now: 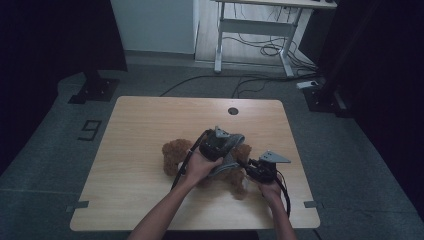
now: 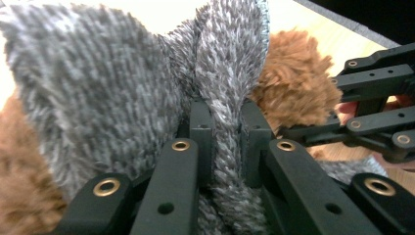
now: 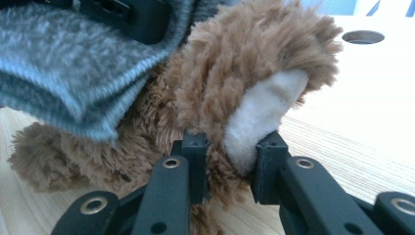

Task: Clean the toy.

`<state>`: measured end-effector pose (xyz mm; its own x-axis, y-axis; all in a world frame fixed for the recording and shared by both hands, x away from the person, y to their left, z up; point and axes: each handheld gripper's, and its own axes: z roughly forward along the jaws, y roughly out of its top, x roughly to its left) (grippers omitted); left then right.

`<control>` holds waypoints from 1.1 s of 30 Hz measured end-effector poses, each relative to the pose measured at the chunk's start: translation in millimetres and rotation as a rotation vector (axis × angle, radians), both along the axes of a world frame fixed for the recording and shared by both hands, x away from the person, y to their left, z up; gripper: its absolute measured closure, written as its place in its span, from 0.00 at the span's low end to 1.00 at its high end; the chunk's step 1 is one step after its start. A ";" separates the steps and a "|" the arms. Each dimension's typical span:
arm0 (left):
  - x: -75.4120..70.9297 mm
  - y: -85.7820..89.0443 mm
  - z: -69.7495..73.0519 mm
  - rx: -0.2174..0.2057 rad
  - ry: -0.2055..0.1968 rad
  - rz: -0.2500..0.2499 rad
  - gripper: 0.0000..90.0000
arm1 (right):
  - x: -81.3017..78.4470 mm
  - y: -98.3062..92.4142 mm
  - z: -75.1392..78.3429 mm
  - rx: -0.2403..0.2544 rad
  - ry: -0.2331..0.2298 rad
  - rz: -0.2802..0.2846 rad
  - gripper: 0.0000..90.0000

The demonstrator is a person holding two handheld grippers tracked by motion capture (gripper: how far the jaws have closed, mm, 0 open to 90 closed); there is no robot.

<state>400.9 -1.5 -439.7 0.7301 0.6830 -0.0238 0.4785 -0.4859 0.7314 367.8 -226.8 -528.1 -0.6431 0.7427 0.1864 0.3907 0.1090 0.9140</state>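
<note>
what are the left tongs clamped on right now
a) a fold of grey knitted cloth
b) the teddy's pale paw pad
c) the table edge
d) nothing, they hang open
a: in the left gripper view the left tongs pinch a fold of the grey knitted cloth, while the right tongs grip the brown teddy bear by its pale-soled paw.

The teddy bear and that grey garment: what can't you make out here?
- Teddy bear face: high view, too small and dim.
- Grey garment shape: left gripper view, cut off by edges; high view, hand covers it.
- Bear's paw base: right gripper view, right claw pinches it.
</note>
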 end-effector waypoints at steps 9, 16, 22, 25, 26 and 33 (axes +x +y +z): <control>-3.0 54.8 -5.0 0.071 -0.051 0.111 0.89 | 1.2 0.4 -1.6 0.008 0.004 -0.004 0.81; -5.4 88.3 -2.2 0.025 -0.042 0.148 0.89 | 1.0 0.0 -1.8 0.006 0.007 -0.003 0.81; -8.7 119.3 5.0 -0.038 -0.038 0.194 0.89 | 1.3 -0.4 -2.1 0.007 0.008 -0.002 0.81; -6.7 136.3 4.8 -0.067 -0.024 0.223 0.89 | 1.2 -0.5 -2.1 0.007 0.008 -0.003 0.81; -6.4 140.0 4.7 -0.071 -0.023 0.229 0.89 | 1.1 -0.3 -2.0 0.007 0.007 -0.003 0.81; -4.5 164.6 4.9 -0.077 -0.016 0.282 0.89 | 1.9 -0.2 -2.9 0.012 0.010 -0.005 0.81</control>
